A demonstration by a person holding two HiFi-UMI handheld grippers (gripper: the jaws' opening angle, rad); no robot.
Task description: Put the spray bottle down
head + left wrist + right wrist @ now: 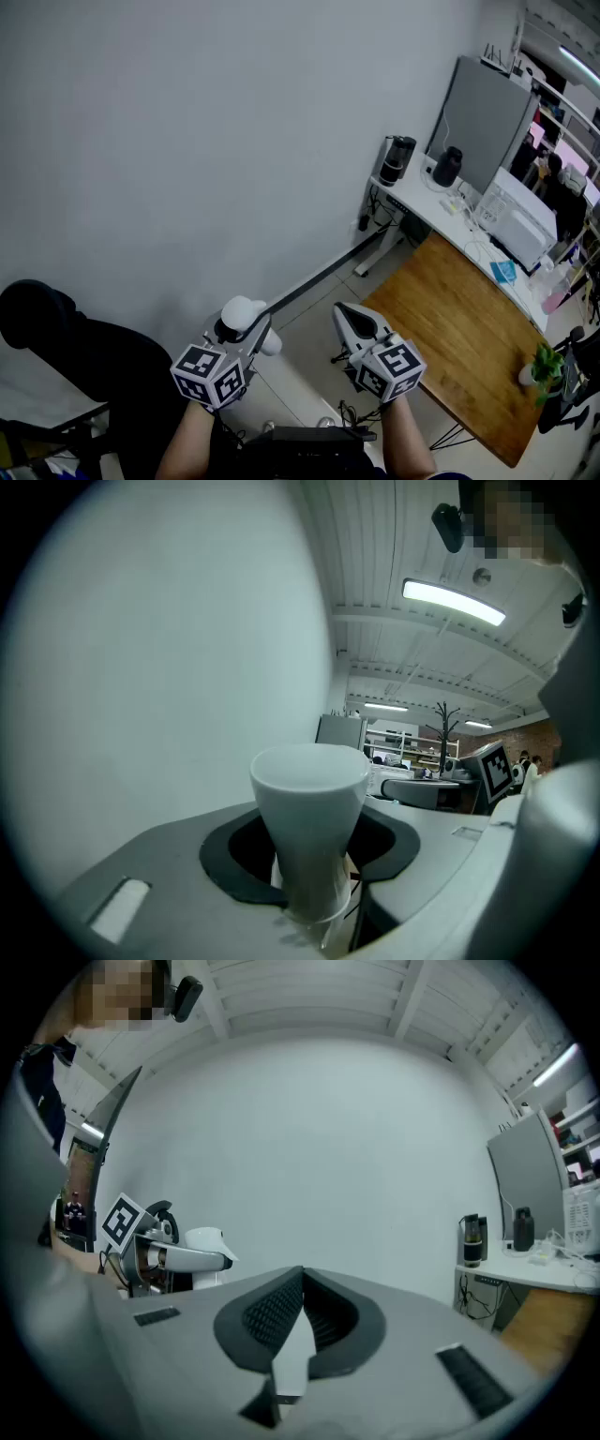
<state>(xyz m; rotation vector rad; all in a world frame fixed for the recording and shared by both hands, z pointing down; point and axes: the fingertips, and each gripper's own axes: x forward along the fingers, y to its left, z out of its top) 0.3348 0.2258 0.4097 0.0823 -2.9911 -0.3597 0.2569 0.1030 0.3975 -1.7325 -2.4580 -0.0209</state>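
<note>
- left gripper is clamped on the spray bottle; the bottle's white top stands up between the jaws and a clear part shows below it
- bottle is in the air at the person's left, close to the white wall, resting on no surface; level of liquid in it can't be told
- right gripper has its jaws together with nothing between them, just beside the left gripper and apart from it
- both grippers point roughly level toward the wall
- open floor lies under and ahead of the grippers, up to a dark strip at the foot of the wall
- wooden table is to the right; its near left edge runs just past the right gripper, and most of its top is bare
- potted plant sits at the wooden table's far right edge, green leaves in a pale pot
- white desk stands beyond the wooden table against the wall, crowded
- on the desk are a dark jug, a dark bottle, a grey panel and a white box; contents of the jug and bottle can't be seen
- cables hang under the desk's left end
- black chair fills the lower left, near the left arm
</note>
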